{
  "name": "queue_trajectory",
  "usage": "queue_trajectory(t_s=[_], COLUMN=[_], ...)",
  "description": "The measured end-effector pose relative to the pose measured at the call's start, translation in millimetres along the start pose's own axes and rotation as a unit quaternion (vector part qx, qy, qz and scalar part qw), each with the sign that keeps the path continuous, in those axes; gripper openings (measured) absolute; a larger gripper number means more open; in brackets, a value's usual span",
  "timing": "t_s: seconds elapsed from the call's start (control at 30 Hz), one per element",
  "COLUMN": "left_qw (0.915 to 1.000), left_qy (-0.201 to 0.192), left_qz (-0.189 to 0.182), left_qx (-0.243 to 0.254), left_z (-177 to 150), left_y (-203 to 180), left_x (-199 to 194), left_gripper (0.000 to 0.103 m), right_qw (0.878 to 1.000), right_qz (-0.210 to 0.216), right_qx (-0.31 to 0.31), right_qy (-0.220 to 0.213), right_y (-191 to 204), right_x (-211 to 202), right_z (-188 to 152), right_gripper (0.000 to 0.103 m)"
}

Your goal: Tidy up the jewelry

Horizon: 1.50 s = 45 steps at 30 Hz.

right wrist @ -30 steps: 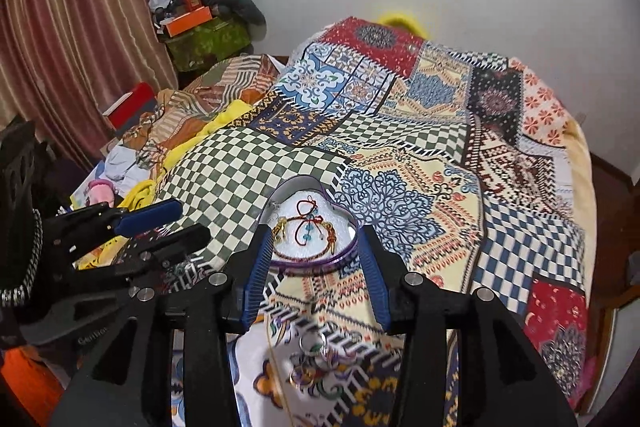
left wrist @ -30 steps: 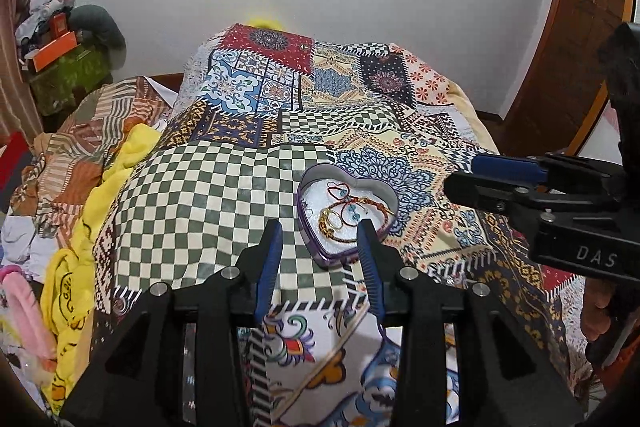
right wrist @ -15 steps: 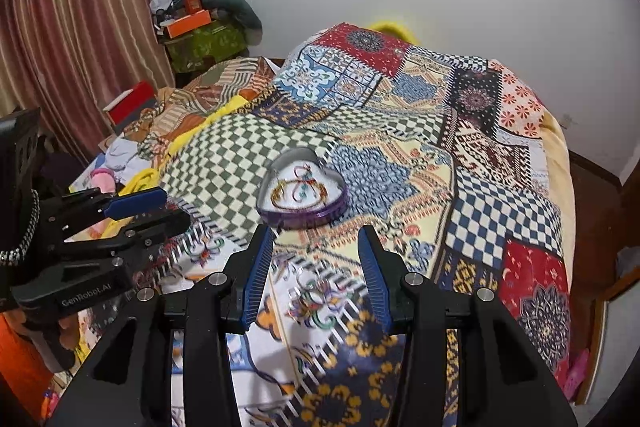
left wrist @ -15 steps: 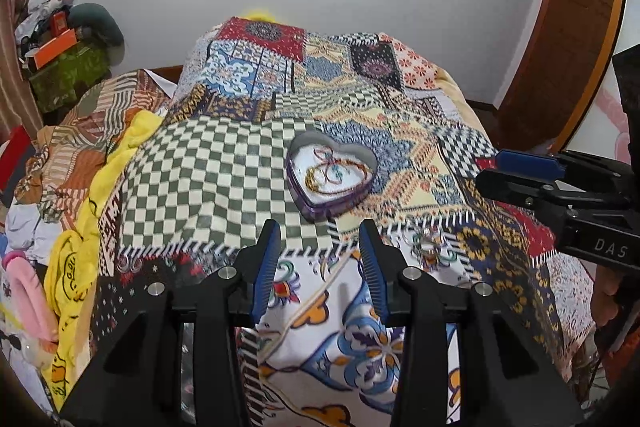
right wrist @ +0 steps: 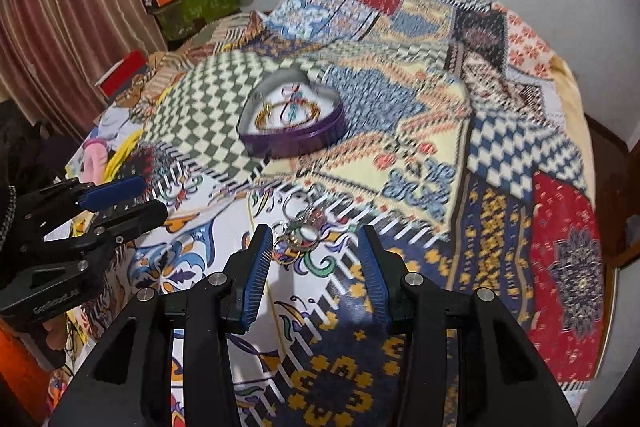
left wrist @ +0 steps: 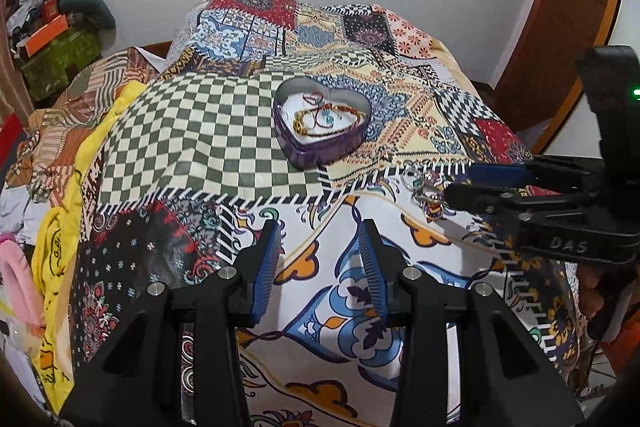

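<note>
- Left wrist view: the left claw (left wrist: 318,247) is spread with nothing between its blue pads, above the patchwork bedspread (left wrist: 168,131) of a bed.
- Farther on the bed sits a purple heart-shaped tin (left wrist: 320,125) – open, with bracelets (left wrist: 326,115) lying inside.
- Right of the left claw, a small heap of rings (left wrist: 426,187) lies on the bedspread, just beside the tip of the right claw (left wrist: 460,183).
- Right wrist view: the right claw (right wrist: 316,247) is also spread and empty – the rings (right wrist: 302,227) lie just beyond its tips, nearer than the tin (right wrist: 292,137).
</note>
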<state>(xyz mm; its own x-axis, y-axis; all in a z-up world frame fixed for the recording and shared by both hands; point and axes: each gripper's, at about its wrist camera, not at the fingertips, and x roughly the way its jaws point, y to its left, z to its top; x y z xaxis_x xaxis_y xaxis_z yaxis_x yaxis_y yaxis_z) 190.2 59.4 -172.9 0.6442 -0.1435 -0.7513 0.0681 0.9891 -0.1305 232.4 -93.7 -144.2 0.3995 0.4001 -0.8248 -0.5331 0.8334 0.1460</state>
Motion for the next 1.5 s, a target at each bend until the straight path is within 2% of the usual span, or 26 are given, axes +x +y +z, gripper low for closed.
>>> queue_trajectory(t_s=[0.23,0.3,0.33,0.37,0.63,1.0,1.2,1.37,1.5], left_qw=[0.9999,0.9999,0.9999,0.9999,0.9996,0.9976,0.996,0.9968,0.9972], left_qy=[0.0,-0.003,-0.004,-0.005,-0.004,0.011,0.02,0.038,0.038], left_qz=[0.003,0.002,0.001,-0.001,-0.019,-0.038,-0.042,-0.032,-0.034], left_qx=[0.011,0.014,0.015,0.015,0.019,0.056,0.076,0.062,0.054], left_z=[-3.2,-2.4,-1.6,-0.6,10.8,27.6,34.6,39.6,41.0], left_y=[-2.3,-3.9,-4.7,-5.6,-19.8,-61.6,-83.4,-84.2,-81.3], left_x=[5.8,5.9,6.3,7.0,14.6,37.4,51.9,70.5,74.1], left_gripper=[0.04,0.04,0.04,0.04,0.04,0.04,0.04,0.04,0.04], right_qw=[1.0,1.0,1.0,1.0,1.0,0.998,0.998,0.997,0.997], right_qz=[0.008,0.014,0.017,0.019,0.014,-0.007,-0.002,0.003,0.006], right_qx=[0.0,0.0,0.0,0.0,-0.001,0.027,0.037,0.04,0.042], right_qy=[0.007,0.008,0.008,0.008,-0.015,-0.052,-0.058,-0.064,-0.068], right_y=[0.2,-1.0,-1.8,-2.3,-6.7,-44.9,-55.8,-61.9,-65.8], right_x=[11.5,12.7,12.7,13.2,3.1,-21.8,-23.9,-25.8,-26.9], right_z=[-1.9,-1.3,-1.4,-1.5,-3.5,-7.6,-10.7,-12.3,-13.4], right_gripper=[0.04,0.03,0.022,0.02,0.019,0.019,0.019,0.019,0.02])
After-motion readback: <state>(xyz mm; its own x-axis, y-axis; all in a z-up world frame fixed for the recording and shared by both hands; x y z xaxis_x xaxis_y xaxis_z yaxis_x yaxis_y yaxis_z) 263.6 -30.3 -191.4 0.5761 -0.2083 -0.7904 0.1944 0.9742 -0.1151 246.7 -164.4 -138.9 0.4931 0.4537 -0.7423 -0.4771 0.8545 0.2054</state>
